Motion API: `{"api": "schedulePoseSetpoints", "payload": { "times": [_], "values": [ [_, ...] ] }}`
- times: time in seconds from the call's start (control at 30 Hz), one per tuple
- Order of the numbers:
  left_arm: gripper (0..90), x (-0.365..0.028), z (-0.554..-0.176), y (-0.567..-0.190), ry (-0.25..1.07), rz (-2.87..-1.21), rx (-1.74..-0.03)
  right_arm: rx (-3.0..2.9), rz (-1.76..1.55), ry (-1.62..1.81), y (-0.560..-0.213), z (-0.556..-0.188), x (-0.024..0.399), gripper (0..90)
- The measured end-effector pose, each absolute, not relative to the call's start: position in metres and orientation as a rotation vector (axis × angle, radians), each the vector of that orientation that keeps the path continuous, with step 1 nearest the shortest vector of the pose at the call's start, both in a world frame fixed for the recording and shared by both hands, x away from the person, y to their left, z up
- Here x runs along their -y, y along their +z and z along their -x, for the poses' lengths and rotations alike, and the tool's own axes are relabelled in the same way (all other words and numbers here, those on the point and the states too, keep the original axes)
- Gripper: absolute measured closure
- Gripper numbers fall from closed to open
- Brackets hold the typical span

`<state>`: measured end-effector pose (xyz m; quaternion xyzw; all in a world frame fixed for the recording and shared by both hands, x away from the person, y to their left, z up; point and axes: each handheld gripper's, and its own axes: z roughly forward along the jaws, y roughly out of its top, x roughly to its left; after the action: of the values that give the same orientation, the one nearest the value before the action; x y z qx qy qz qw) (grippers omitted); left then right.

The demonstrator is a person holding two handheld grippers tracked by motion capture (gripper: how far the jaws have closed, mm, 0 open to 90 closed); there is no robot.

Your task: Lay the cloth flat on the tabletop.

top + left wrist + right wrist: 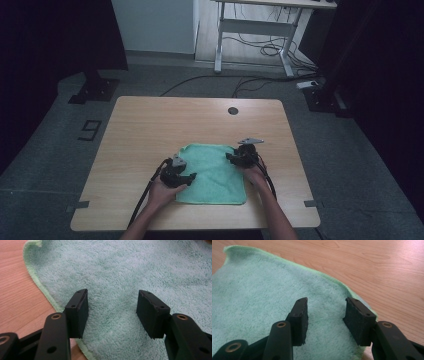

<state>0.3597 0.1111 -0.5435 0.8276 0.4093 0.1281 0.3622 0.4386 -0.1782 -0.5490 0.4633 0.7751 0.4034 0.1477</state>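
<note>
Left gripper view: towel (130, 272) under parted fingers (79, 312).

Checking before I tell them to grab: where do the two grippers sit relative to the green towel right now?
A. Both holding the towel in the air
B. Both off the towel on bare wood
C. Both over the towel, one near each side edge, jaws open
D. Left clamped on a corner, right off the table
C: the left gripper and right gripper sit over opposite side edges of the flat green towel, jaws apart with nothing pinched.

You have one green towel (214, 173) on the one wooden table (150, 125), and two grippers over it.
</note>
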Motion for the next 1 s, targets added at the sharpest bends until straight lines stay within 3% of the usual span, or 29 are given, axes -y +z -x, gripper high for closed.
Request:
{"api": "schedulePoseSetpoints", "payload": {
  "times": [0.67,1.0],
  "values": [
    [43.1,-0.112,-0.357,-0.545,0.340,-2.117,-1.057,-2.170,-1.402,1.154,-0.546,-0.459,0.192,51.3],
    [43.1,-0.112,-0.357,-0.545,0.339,-2.109,-1.063,-2.167,-1.323,1.196,-0.519,-0.436,0.195,49.7]
  ]
}}
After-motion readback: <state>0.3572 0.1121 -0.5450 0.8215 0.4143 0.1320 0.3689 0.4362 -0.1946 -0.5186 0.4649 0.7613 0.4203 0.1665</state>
